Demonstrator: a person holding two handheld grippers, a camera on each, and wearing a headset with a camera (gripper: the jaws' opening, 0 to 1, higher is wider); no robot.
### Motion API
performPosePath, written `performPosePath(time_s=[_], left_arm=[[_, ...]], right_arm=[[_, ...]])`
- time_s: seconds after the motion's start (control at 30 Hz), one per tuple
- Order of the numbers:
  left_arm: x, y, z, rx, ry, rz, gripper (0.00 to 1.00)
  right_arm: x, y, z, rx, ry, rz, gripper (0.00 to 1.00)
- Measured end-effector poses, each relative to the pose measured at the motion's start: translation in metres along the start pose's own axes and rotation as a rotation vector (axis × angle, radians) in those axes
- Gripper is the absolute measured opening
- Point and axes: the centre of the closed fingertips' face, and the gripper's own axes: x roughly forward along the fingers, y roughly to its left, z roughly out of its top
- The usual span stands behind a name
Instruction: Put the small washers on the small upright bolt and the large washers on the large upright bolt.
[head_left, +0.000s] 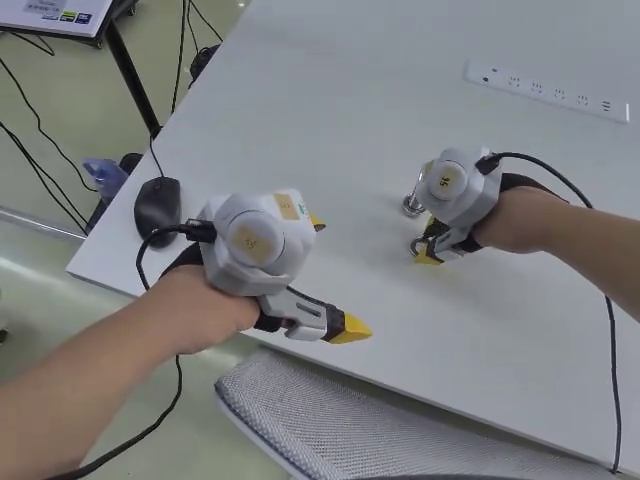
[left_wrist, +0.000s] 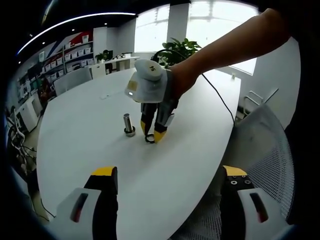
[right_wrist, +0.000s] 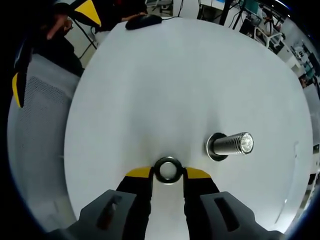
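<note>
Yellow-tipped jaws of the right gripper (right_wrist: 167, 172) are closed down to the width of a dark metal washer (right_wrist: 167, 160), which sits pinched between the two tips with its hole facing that gripper's camera. The left gripper view shows the ring hanging at the very end of the tips, low over the white table (head_left: 350, 90); whether it touches the surface cannot be made out. Just beside those tips stands the upright bolt (right_wrist: 230, 145), a silver shank on a round base, apart from the washer and with nothing seen on its shank. In the head view the bolt stands just behind the right gripper, toward the far side of the table. The left gripper (left_wrist: 169, 172) has its jaws spread wide, and nothing lies between them. In the head view it is held at the near edge of the table, above the grey mesh chair (head_left: 330, 420) and well apart from the bolt. A black mouse (head_left: 157, 203) lies near the table's left edge, and a white power strip (head_left: 545, 90) lies at the far side.
</note>
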Motion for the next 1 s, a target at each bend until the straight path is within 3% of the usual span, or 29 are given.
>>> performPosePath(time_s=[0.37,1.0], left_arm=[[-0.0007,-0.0009,0.0012,0.001,-0.004,-0.002,0.83],[0.0006,-0.0040,0.0067,0.004,-0.019,-0.001,0.83]], right_arm=[[-0.0017,0.0018,0.0016,-0.012,0.057,-0.009,0.22],[-0.0045,-0.0009,-0.0019,0.030,0.035,-0.003,0.21]])
